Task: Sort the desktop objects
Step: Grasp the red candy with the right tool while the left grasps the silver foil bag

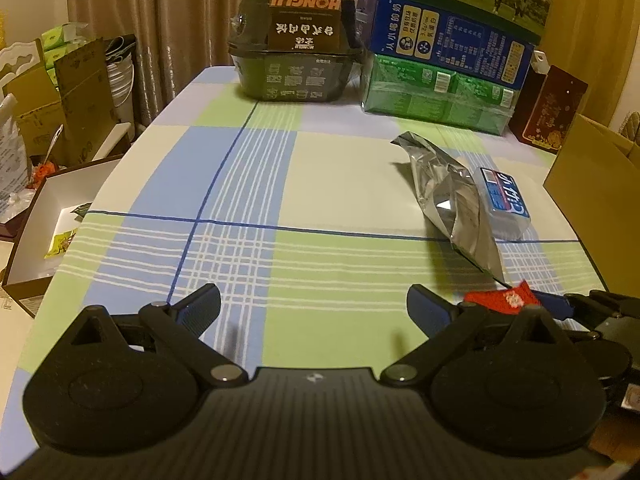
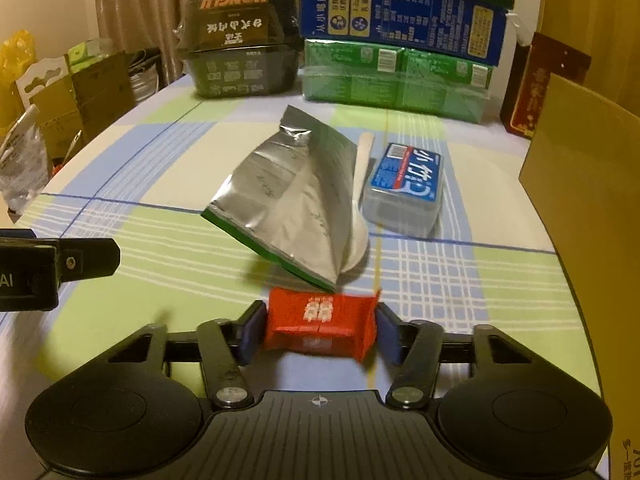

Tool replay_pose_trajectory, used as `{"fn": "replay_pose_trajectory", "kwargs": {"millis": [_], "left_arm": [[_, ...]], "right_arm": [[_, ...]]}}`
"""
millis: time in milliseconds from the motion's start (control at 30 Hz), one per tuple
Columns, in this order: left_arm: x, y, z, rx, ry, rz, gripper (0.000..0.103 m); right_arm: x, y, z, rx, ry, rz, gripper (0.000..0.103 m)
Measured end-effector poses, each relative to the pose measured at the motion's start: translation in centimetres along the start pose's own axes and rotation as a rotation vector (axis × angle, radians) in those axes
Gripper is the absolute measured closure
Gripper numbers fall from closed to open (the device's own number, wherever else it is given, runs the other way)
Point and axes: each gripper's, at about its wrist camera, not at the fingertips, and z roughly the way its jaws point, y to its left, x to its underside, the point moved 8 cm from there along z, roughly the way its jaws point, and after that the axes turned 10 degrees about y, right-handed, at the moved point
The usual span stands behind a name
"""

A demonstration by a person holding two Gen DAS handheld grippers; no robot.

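My right gripper [image 2: 318,330] is shut on a small red packet [image 2: 322,326] with white print, held just above the checked tablecloth. The same red packet [image 1: 502,300] shows at the right edge of the left wrist view, between the other gripper's blue pads. My left gripper [image 1: 314,308] is open over the cloth with nothing between its fingers. Just beyond the packet a crumpled silver foil bag [image 2: 288,196] lies over a white spoon [image 2: 362,152]. Right of them sits a clear tub with a blue label [image 2: 406,186].
At the table's far edge stand a dark HONGLU box [image 2: 242,44] and stacked green and blue cartons [image 2: 396,56]. A tan cardboard box [image 2: 580,208] rises on the right. Left of the table, an open white-lined box [image 1: 48,224] and more cartons sit below.
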Motion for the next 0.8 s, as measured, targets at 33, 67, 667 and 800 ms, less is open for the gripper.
{"fn": "replay_pose_trajectory", "kwargs": {"millis": [33, 67, 667, 800], "left_arm": [[0.1, -0.1, 0.0, 0.002, 0.002, 0.004, 0.005], [0.1, -0.2, 0.0, 0.002, 0.002, 0.008, 0.005], [-1.9, -5.1, -0.1, 0.156, -0.038, 0.068, 0.009], [-3.2, -6.9, 1.1, 0.193, -0.019, 0.093, 0.013]], "right_arm": [[0.1, -0.2, -0.1, 0.005, 0.001, 0.000, 0.055], [0.1, -0.3, -0.2, 0.009, 0.001, 0.001, 0.058], [-1.4, -5.9, -4.1, 0.024, 0.005, -0.012, 0.062], [-1.6, -6.6, -3.8, 0.011, 0.019, -0.039, 0.062]]}}
